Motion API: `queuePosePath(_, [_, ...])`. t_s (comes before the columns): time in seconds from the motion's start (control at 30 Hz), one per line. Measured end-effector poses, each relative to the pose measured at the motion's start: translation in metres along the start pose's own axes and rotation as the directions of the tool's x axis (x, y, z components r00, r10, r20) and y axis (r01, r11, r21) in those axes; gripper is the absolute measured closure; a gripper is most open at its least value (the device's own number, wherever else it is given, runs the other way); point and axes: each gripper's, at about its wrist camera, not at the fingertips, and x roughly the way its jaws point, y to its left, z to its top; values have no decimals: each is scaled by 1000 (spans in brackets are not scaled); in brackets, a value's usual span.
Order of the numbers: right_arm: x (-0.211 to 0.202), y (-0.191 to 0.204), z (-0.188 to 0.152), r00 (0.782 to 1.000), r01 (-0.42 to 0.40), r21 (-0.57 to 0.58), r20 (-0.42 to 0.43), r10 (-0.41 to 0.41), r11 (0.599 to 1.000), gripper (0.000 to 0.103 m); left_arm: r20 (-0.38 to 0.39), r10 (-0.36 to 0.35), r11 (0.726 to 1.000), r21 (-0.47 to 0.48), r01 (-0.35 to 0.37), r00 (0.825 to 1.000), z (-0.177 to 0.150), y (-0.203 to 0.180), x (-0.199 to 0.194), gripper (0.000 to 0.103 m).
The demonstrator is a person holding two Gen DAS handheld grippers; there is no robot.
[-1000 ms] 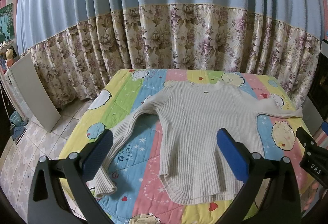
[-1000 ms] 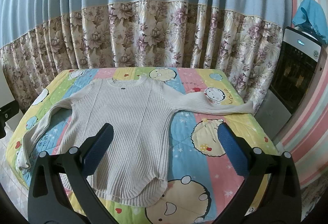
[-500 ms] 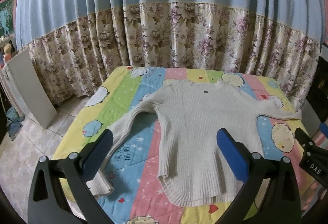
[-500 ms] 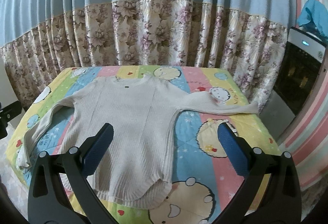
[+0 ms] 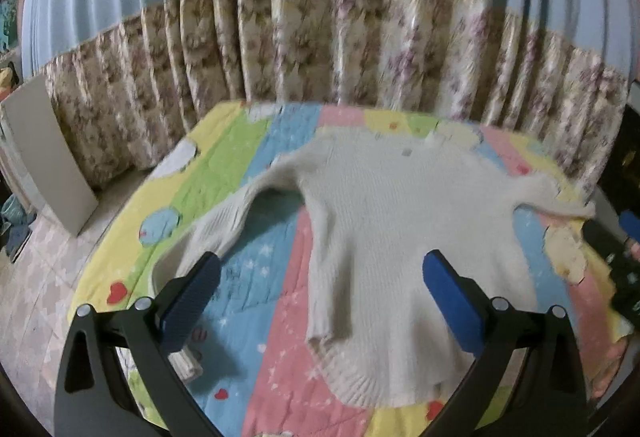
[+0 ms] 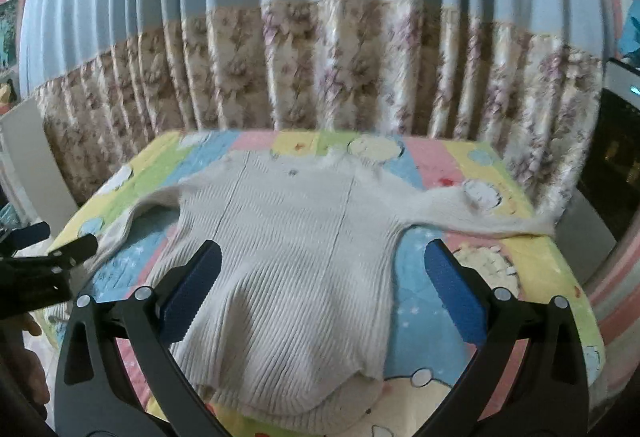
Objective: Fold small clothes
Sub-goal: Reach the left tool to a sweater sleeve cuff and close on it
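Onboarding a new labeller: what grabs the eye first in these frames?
The cream sweater spread flat, sleeves out, across the middle of a bright cartoon-patterned quilt. Behind it hangs a blue and floral curtain. Up close, the left gripper and right gripper both stand open above the sweater's hem, holding nothing.

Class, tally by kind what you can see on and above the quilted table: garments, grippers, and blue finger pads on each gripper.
Cream ribbed sweater: 1
Grippers: 2, left gripper and right gripper
Blue finger pads: 4, two per gripper
Total: 7
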Motion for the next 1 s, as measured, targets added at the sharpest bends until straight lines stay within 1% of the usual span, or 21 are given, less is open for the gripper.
queuePosePath(0.13, [21,8,-4,997,-28,-29,-77,26,999,3,-75,63,997,-36,-66,995,-15,21,21,2])
queuePosePath(0.23, [29,14,-5,995,-49,-48,-91,44,998,3,-135,96,992,-74,-107,986,-30,43,35,2])
queuePosePath(0.37, [39,24,-4,994,-59,-99,-93,50,993,3,-170,146,982,-92,-163,974,-55,72,49,2])
queuePosePath(0.47, [46,26,-4,995,-49,-124,-95,37,991,3,-202,152,981,-89,-173,967,-68,87,57,2])
queuePosePath(0.6, [58,23,0,992,-63,-103,-120,51,993,3,-228,146,982,-84,-169,963,-82,104,60,2])
queuePosePath(0.7, [64,19,0,989,-66,-79,-138,55,995,3,-224,116,984,-109,-143,968,-86,117,51,2])
queuePosePath(0.73, [67,18,-1,988,-67,-73,-146,56,995,3,-223,117,984,-108,-144,968,-86,119,49,2])
queuePosePath(0.8, [71,18,-3,986,-63,-68,-158,51,996,3,-227,129,984,-88,-152,965,-89,124,47,2])
queuePosePath(0.93, [77,18,-8,984,-57,-65,-172,45,996,3,-259,141,985,-56,-161,956,-93,128,54,2])
queuePosePath(0.97, [79,17,-9,983,-58,-62,-178,47,996,3,-267,150,985,-42,-167,952,-94,128,56,5])
queuePosePath(1.0, [80,16,-9,982,-59,-59,-181,47,997,3,-275,163,984,-23,-176,948,-95,127,58,15])
